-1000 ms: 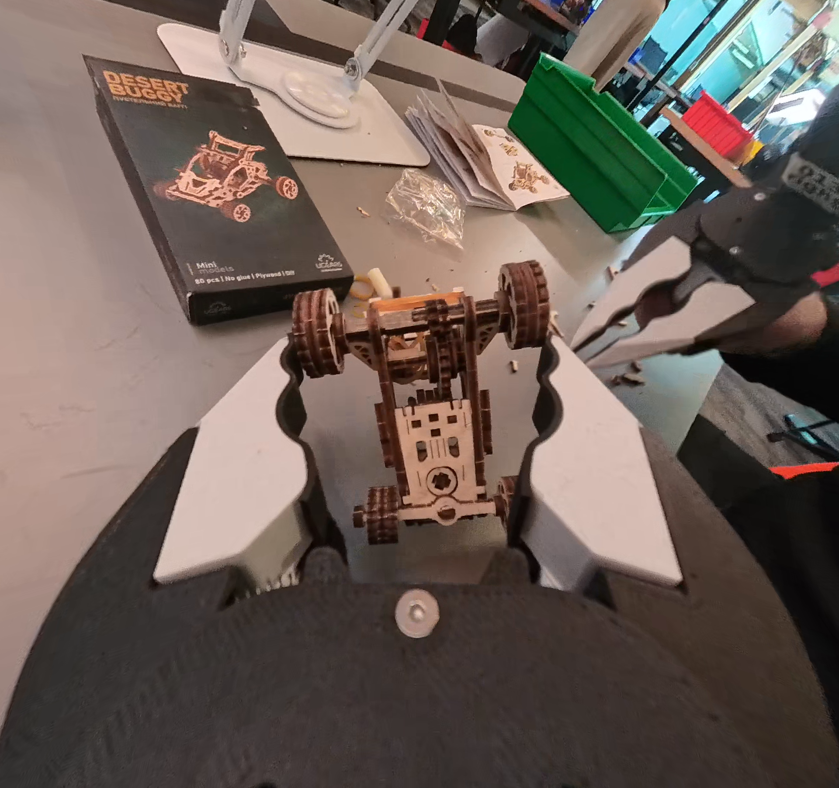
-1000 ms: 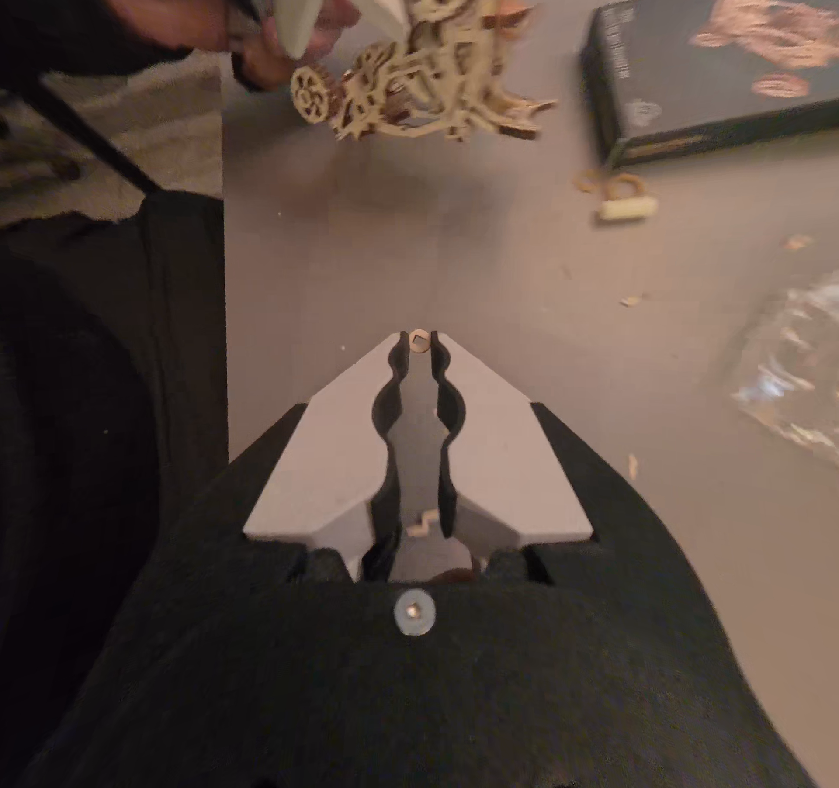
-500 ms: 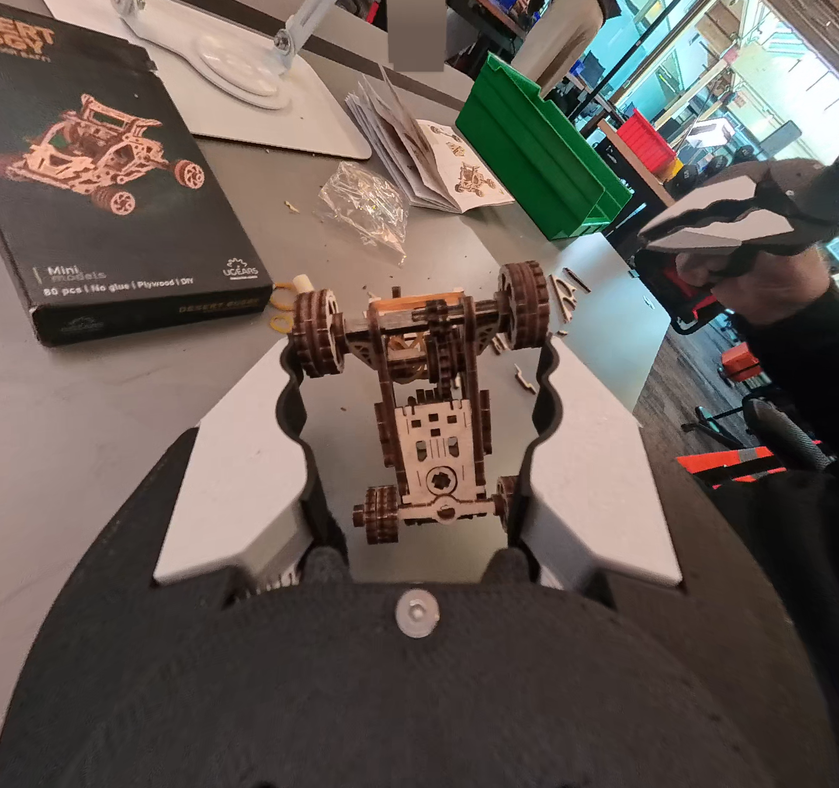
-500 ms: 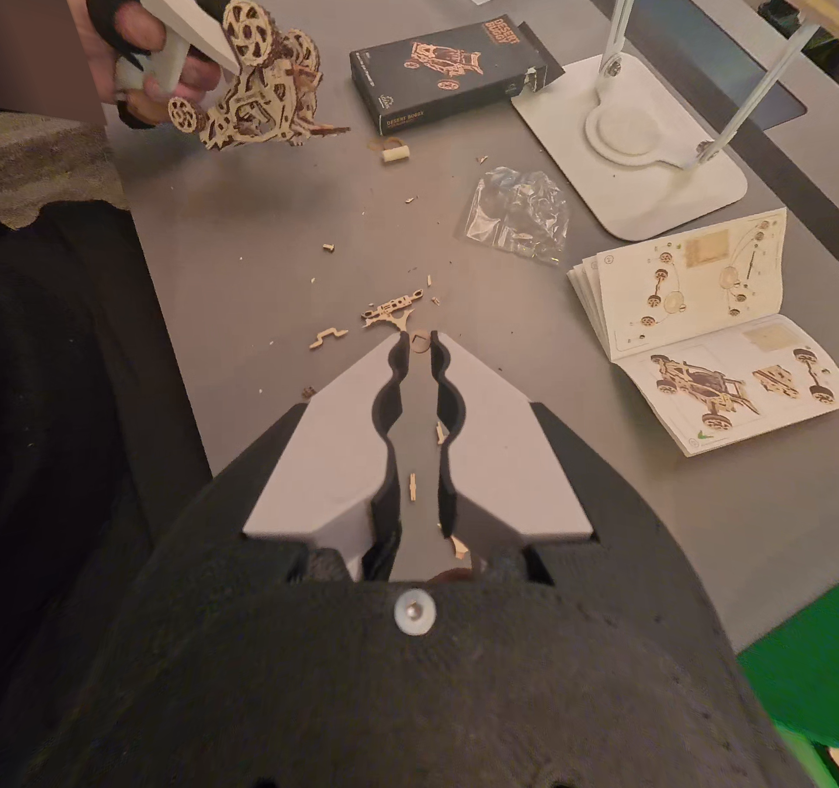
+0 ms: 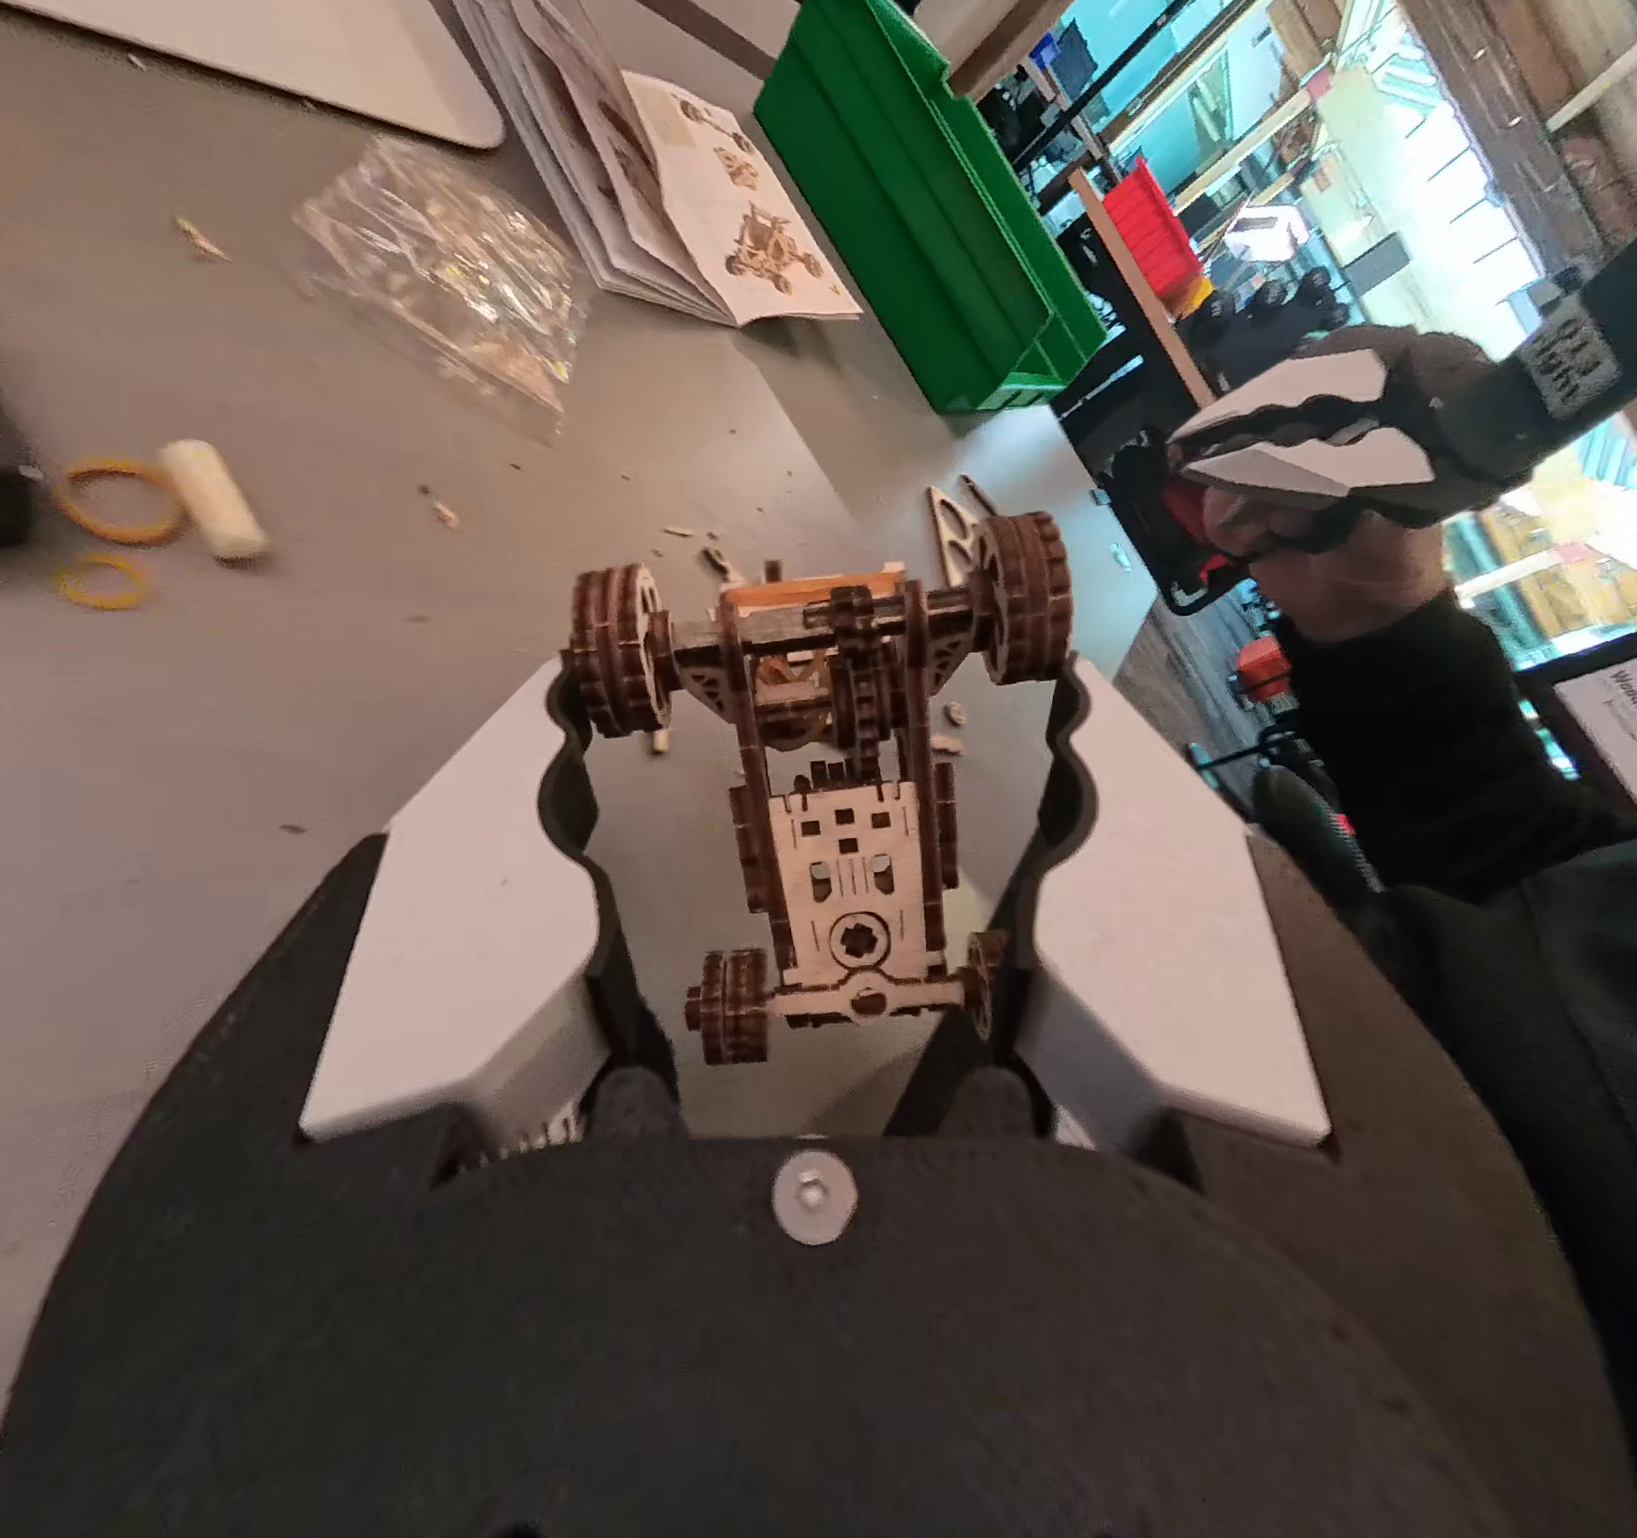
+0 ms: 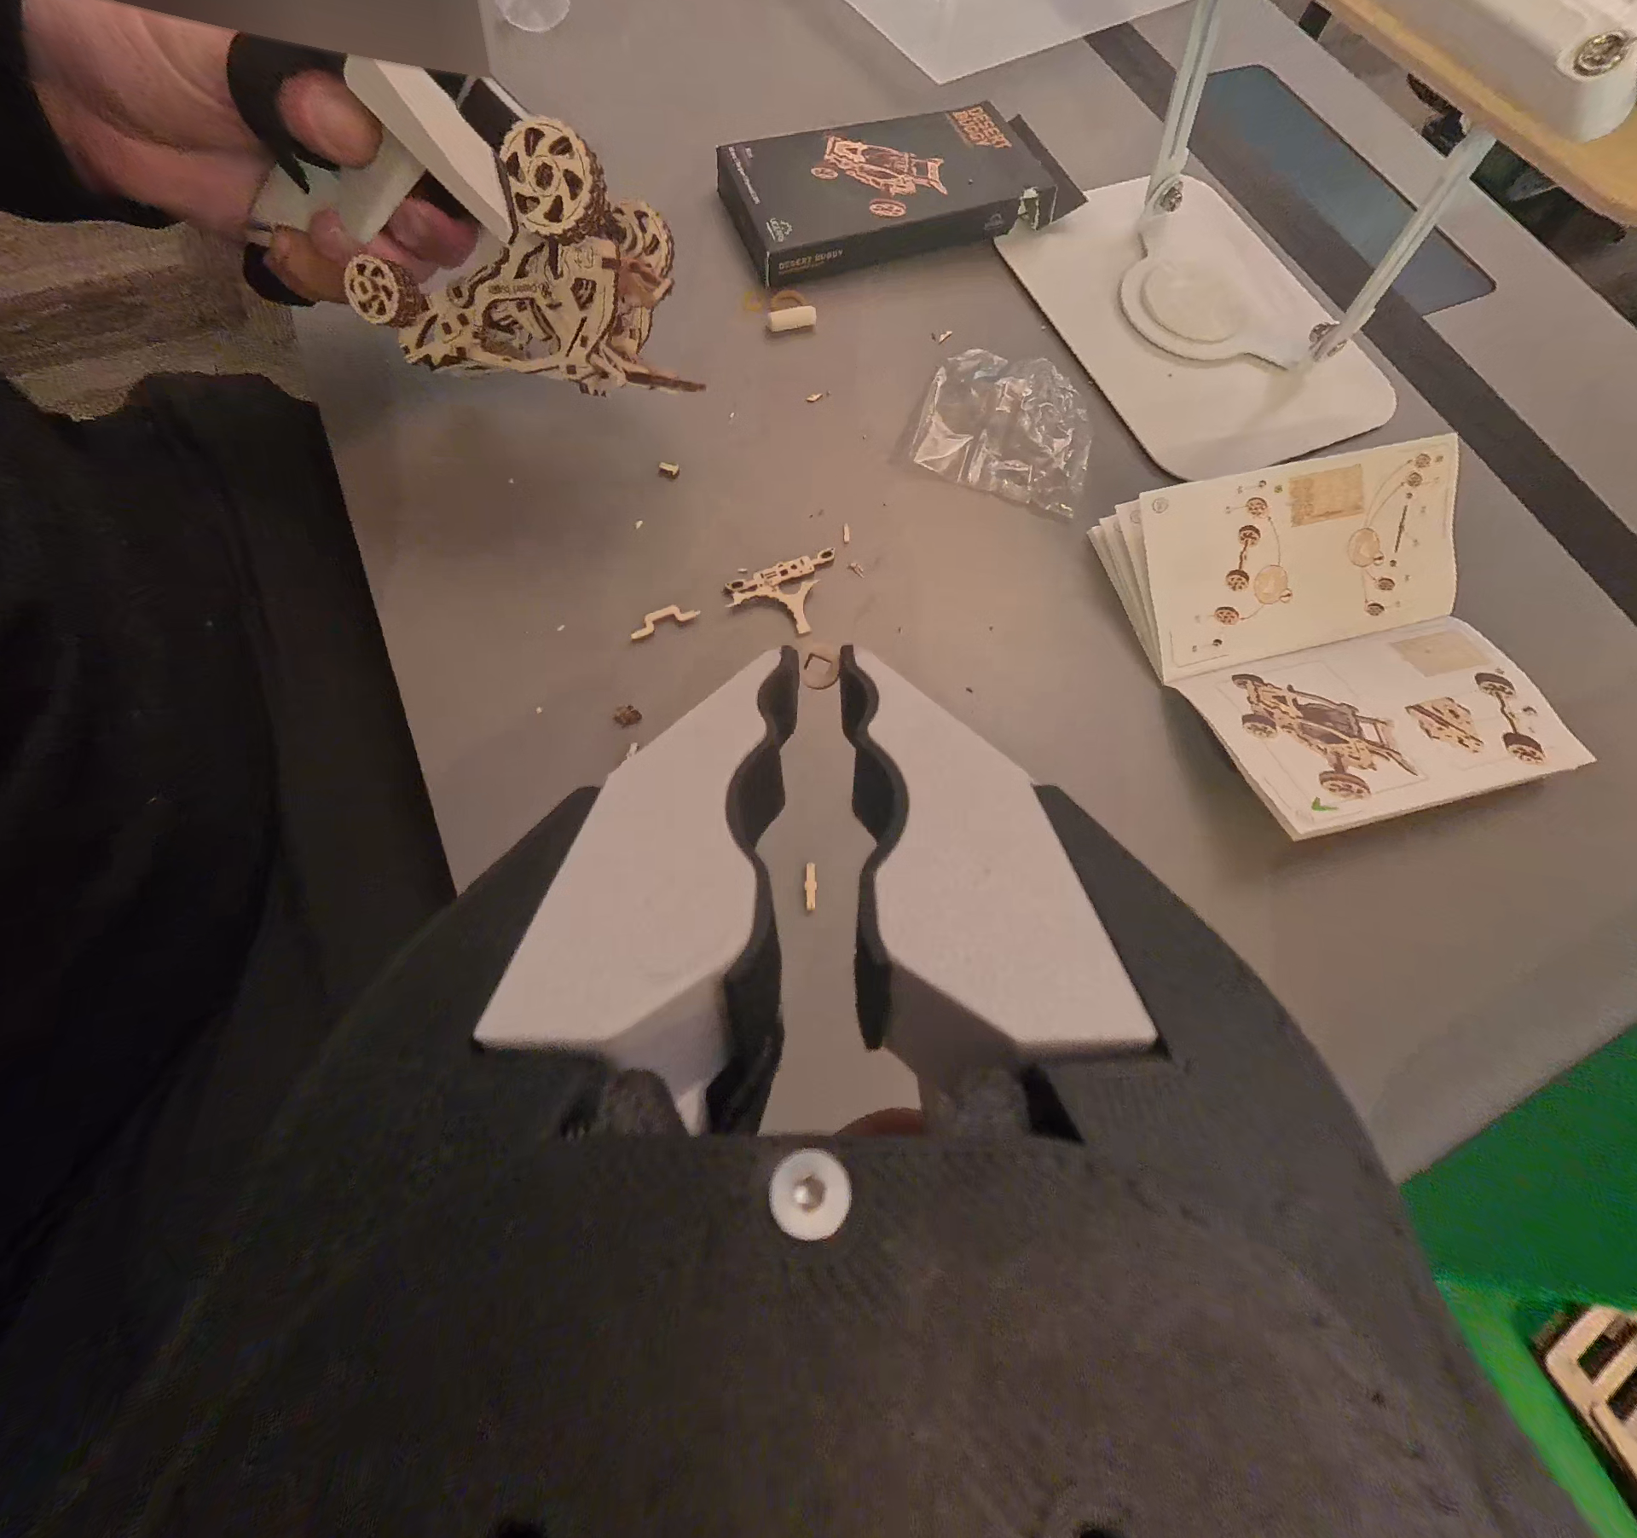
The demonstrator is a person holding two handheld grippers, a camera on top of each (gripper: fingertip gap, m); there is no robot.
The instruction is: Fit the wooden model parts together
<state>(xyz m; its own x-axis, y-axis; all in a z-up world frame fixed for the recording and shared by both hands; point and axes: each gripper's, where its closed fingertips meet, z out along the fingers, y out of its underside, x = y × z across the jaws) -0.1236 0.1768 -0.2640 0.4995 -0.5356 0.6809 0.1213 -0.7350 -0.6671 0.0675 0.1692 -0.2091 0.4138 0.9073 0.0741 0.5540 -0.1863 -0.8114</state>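
Observation:
My left gripper (image 5: 817,681) is shut on the wooden buggy model (image 5: 841,787), gripping it by its wheels and holding it above the grey table (image 5: 221,787). The right wrist view shows the buggy (image 6: 531,291) held up at the upper left. My right gripper (image 6: 815,658) is shut on a small wooden ring (image 6: 822,670) at its fingertips, high above the table. It also shows in the left wrist view (image 5: 1183,452), off to the right of the buggy. A loose wooden frame piece (image 6: 779,583), a zigzag piece (image 6: 664,620) and a small pin (image 6: 809,886) lie on the table.
A black kit box (image 6: 886,184), a clear plastic bag (image 6: 1001,424), an open instruction booklet (image 6: 1311,636) and a white lamp base (image 6: 1222,326) lie farther back. A green bin (image 5: 912,193) stands at the table's end. Rubber bands (image 5: 120,499) and a white stick (image 5: 213,499) lie at the left. From either gripper's tips it is about 15 cm to the zigzag piece (image 6: 664,620).
My right gripper has risen well above the table, still holding the ring. My left gripper has swung right with the buggy, and the black box has left its view.

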